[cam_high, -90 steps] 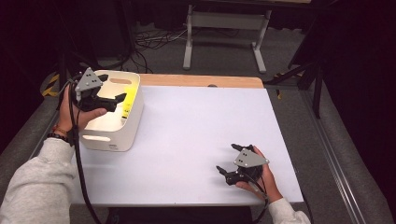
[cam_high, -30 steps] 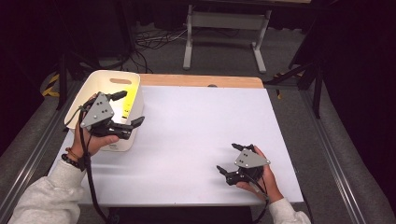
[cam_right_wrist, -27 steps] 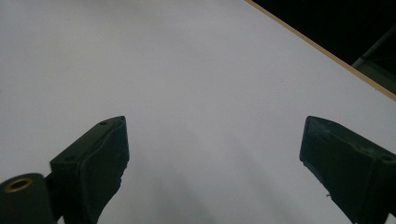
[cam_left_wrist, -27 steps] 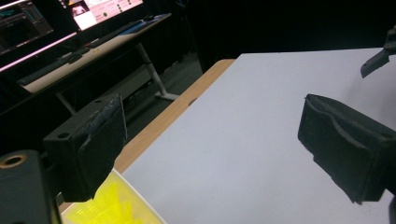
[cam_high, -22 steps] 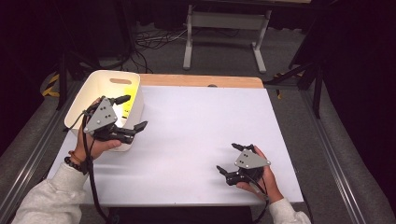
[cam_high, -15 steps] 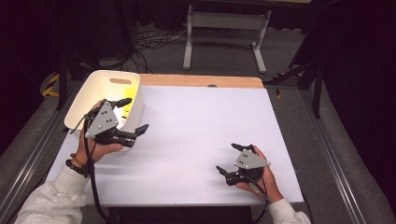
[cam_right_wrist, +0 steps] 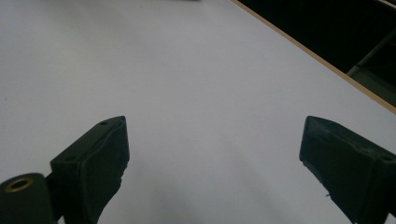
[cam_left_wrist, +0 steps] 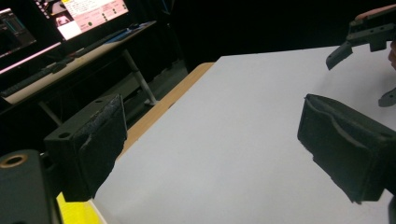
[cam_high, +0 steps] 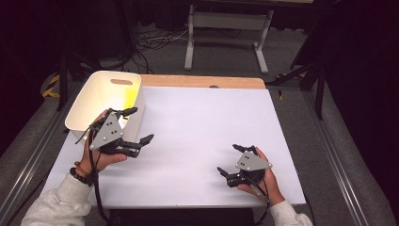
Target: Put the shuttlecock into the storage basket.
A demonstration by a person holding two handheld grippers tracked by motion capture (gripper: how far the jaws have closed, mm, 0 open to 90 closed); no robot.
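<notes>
My left gripper (cam_high: pixel 139 125) is open and holds nothing; it hovers over the white table (cam_high: pixel 197 117) just in front of the white bin (cam_high: pixel 94 101). In the left gripper view its jaws stand wide apart (cam_left_wrist: pixel 210 154) over bare white surface. My right gripper (cam_high: pixel 235 159) rests near the front right of the table, open and holding nothing. In the right gripper view its two black jaws (cam_right_wrist: pixel 215 163) frame plain white tabletop. The right gripper (cam_left_wrist: pixel 369 37) also appears at the upper right of the left gripper view.
The bin's inside wall glows yellow (cam_high: pixel 129 96). A wooden strip (cam_high: pixel 202 81) edges the far side of the table. Beyond it stand a metal stand (cam_high: pixel 226 21) and floor cables. Monitors on a desk (cam_left_wrist: pixel 70 18) appear in the left gripper view.
My left gripper has moved from above the bin toward me and to the right, down over the table in front of the bin. The right gripper has stayed still.
</notes>
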